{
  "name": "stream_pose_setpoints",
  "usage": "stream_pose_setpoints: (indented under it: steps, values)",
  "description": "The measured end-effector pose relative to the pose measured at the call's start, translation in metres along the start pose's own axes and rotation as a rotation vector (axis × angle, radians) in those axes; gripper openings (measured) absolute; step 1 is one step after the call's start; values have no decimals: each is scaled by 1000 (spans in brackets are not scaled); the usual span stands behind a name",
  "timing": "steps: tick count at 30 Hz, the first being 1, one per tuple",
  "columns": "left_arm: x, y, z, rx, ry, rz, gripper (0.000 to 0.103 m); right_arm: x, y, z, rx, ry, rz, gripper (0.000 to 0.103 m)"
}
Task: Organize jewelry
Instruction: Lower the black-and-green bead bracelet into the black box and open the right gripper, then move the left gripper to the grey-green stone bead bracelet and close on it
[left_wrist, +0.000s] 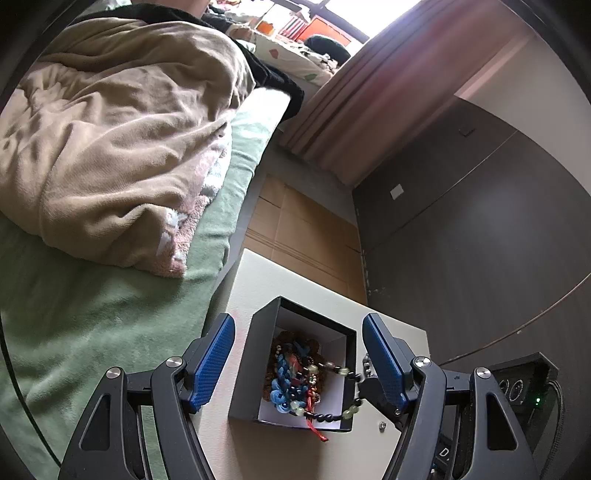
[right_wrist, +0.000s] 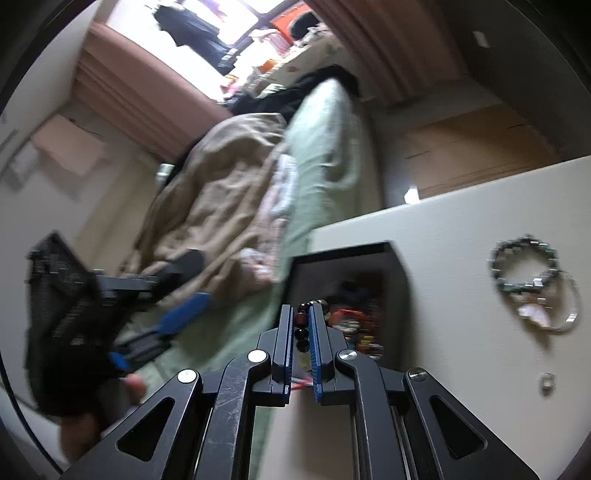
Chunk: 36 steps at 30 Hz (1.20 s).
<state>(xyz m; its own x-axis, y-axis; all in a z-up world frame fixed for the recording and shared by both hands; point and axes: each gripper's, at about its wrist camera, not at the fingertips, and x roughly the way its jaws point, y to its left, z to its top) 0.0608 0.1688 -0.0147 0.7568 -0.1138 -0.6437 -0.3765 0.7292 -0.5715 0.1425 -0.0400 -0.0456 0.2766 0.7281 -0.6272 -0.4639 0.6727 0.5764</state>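
Observation:
A black box with a white lining stands on the white table and holds a pile of braided and beaded jewelry. My left gripper is open, one blue finger on each side of the box, neither pressing it. A bracelet of dark and pale green beads hangs over the box's right wall. My right gripper is shut on this bracelet's dark beads just in front of the box. Its tip is mostly hidden behind my left gripper's right finger in the left wrist view.
More jewelry lies on the table to the right: a metallic bead bracelet, a thin bangle and a small silver piece. A bed with a green sheet and beige blanket borders the table. A power strip sits at right.

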Motion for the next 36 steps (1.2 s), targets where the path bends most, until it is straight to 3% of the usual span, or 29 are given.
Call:
stream_pose_setpoints:
  steps: [2,3,4,13,24,36]
  values:
    - [0,-1,0,2,1,-2,72,-1,-3,2,5,17,-4,36]
    - [1,-2,0,7,3,-2,72,-5,-4,2,10,7,-5,55]
    - [1,-3,-1,10,4,-2,72,-9,-6,2,9,-14,-9,58]
    - [8,-18,-12,65,26,9,72,-52,-33,7,58,-81,-98,59]
    - [20,-62,-45,209,52,9,72,-117,-84,0,158,-129,-230,58]
    - [46,-115,-75,344,120,5,72,-150,-132,-2,255,-100,-310,58]
